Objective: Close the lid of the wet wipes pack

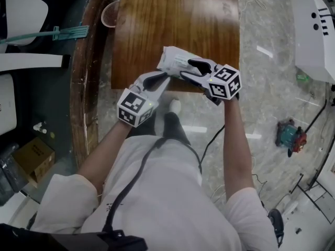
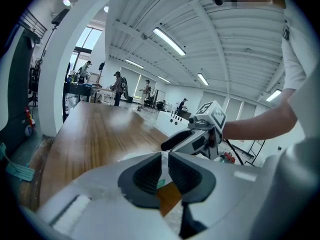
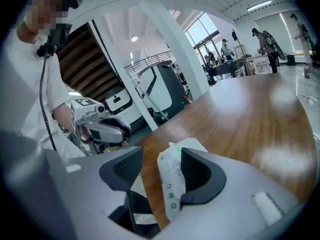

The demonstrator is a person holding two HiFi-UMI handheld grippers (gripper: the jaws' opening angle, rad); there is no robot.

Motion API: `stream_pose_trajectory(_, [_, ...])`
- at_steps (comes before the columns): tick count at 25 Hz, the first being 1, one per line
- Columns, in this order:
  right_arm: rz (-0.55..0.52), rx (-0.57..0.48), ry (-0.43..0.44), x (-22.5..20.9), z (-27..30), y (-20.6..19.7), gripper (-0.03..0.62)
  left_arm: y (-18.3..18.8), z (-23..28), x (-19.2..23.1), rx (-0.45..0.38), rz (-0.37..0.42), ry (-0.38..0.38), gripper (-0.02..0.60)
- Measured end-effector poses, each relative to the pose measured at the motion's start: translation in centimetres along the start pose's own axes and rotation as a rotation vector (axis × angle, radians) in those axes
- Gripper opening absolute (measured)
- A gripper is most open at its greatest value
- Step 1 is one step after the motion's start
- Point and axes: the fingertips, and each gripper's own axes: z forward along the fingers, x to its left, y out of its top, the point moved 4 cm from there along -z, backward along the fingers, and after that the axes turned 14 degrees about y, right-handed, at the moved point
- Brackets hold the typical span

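Note:
The white wet wipes pack lies at the near edge of the wooden table. My left gripper meets the pack's near left corner. In the left gripper view, my left gripper has its jaws almost together, pinching a thin white edge of the pack. My right gripper reaches over the pack from the right. In the right gripper view, my right gripper is open, and the pack stands between the jaws against the right pad, apart from the left one. The lid is hidden.
The pack sits close to the table's near edge, with stone floor below. A green broom and a cardboard box are at the left. A white machine and a teal-red device are at the right. People stand far back.

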Motion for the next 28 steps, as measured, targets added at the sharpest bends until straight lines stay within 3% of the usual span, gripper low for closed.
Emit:
stream_pose_trajectory(8, [-0.048,0.163,-0.019,0.8,2.4,-1.9,0.238,-0.2,-0.7,0.3,-0.005,0.005,0.002,0.051])
stream_pose_trajectory(17, [-0.123,0.332,-0.106,0.7,3.9,-3.3,0.245,0.0,-1.6,1.0,-0.011,0.013,0.003,0.051])
stream_pose_trajectory(28, [-0.130,0.378,-0.171,0.5,4.5,-4.0,0.250,0.5,-2.0,0.9,-0.019,0.013,-0.003,0.049])
